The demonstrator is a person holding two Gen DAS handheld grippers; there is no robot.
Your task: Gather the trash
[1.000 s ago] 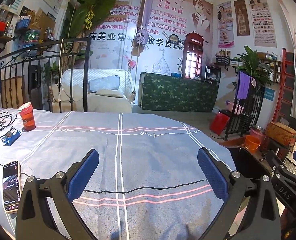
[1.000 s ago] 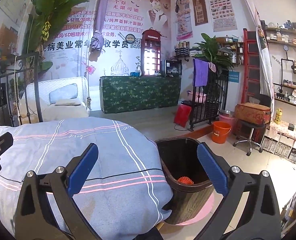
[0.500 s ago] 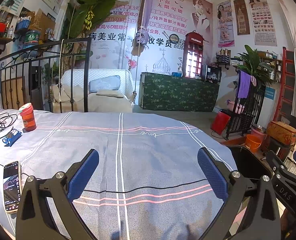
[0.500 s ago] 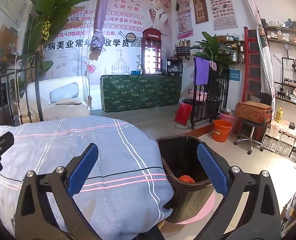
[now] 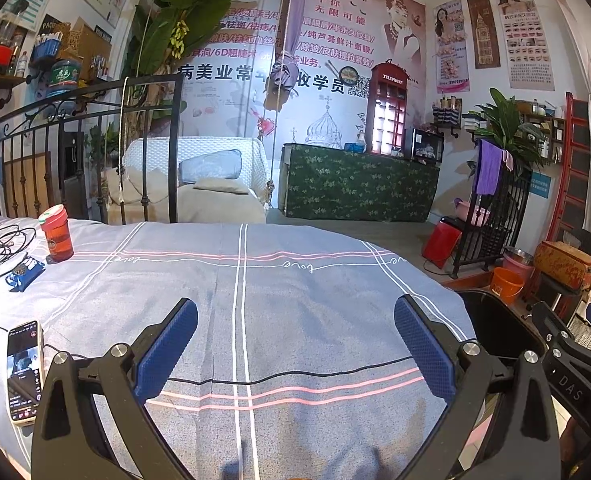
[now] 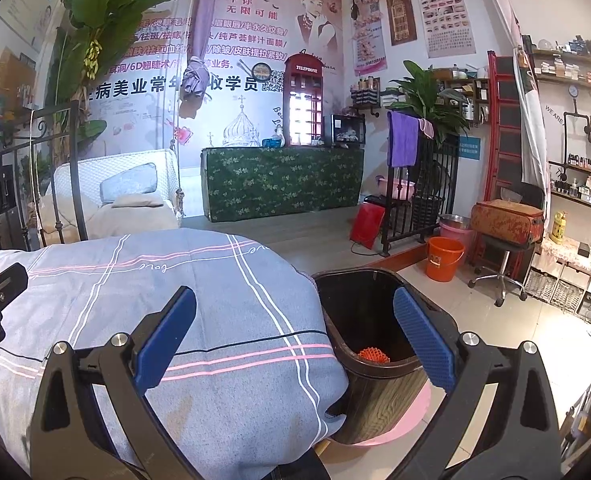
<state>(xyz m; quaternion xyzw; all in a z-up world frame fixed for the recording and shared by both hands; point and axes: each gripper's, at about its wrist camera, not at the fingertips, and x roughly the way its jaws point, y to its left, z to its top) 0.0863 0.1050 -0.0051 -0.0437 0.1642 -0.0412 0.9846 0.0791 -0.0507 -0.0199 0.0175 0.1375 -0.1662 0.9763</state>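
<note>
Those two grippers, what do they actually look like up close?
Both match: the left gripper and right gripper have black angular frames with triangular cut-outs, silver bolts at the joints, and blue textured pads lining each finger. White letters "DAS" mark one frame's side.

Under your left claw lies matt woven bedsheet cloth (image 5: pixel 295 300); right of your right claw, the bin (image 6: pixel 379 396) looks wood-grained.

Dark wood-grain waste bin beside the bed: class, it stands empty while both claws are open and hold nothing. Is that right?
Not quite. The dark wood-grain waste bin is not empty: the right wrist view shows a small orange spiky ball lying at its bottom. The rest holds: the left claw and the right claw are both open and hold nothing.
</note>
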